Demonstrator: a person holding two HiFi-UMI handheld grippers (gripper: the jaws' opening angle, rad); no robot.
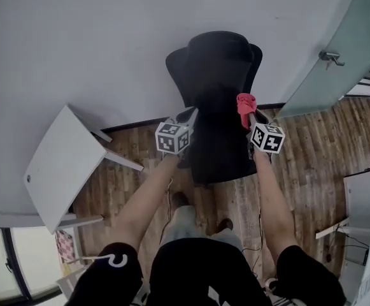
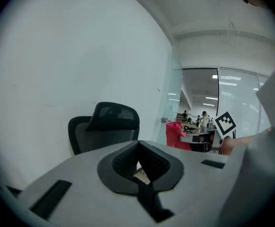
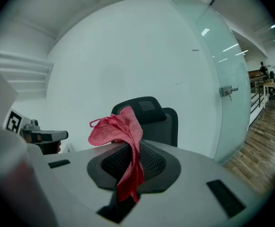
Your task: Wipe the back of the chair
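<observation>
From my head view I look down on the black mesh-backed office chair (image 1: 216,101), its back toward the white wall (image 1: 76,43) and its seat toward me. My left gripper (image 1: 188,116) is at the seat's left edge and my right gripper (image 1: 251,116) at its right edge, both short of the backrest. Only the right gripper view shows the grip closely: the jaws pinch the red woven cloth (image 3: 120,129), which bunches above them and hangs below. The left gripper view shows its own jaws pressed together at the tips with nothing between them. A white table (image 1: 64,164) stands well off to the left and a frosted glass door (image 1: 337,50) to the right. Bare wooden floor (image 1: 312,145) lies on both sides of the chair.
</observation>
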